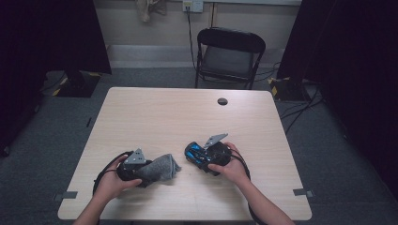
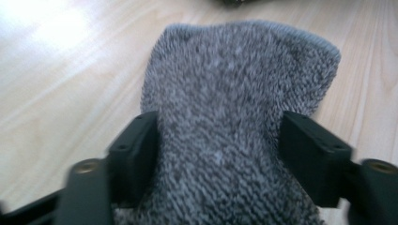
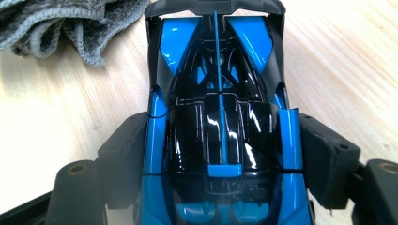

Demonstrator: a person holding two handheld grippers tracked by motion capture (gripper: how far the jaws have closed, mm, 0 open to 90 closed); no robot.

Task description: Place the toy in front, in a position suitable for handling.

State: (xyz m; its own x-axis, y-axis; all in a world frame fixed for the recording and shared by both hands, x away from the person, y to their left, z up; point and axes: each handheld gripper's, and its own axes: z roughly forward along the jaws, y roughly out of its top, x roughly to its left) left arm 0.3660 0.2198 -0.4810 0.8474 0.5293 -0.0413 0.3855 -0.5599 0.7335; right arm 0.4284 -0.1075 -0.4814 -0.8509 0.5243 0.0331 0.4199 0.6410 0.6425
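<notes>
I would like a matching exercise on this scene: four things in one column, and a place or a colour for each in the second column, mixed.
Things:
1. grey cloth
2. toy car
3. folding chair
4. round hole

Descriptions:
A. blue and black, between the right gripper's jaws
B. on the floor behind the table
C. in the tabletop, near the far edge
D. between the left gripper's jaws

Pairs: 1-D, 2-A, 3-B, 4-C
</notes>
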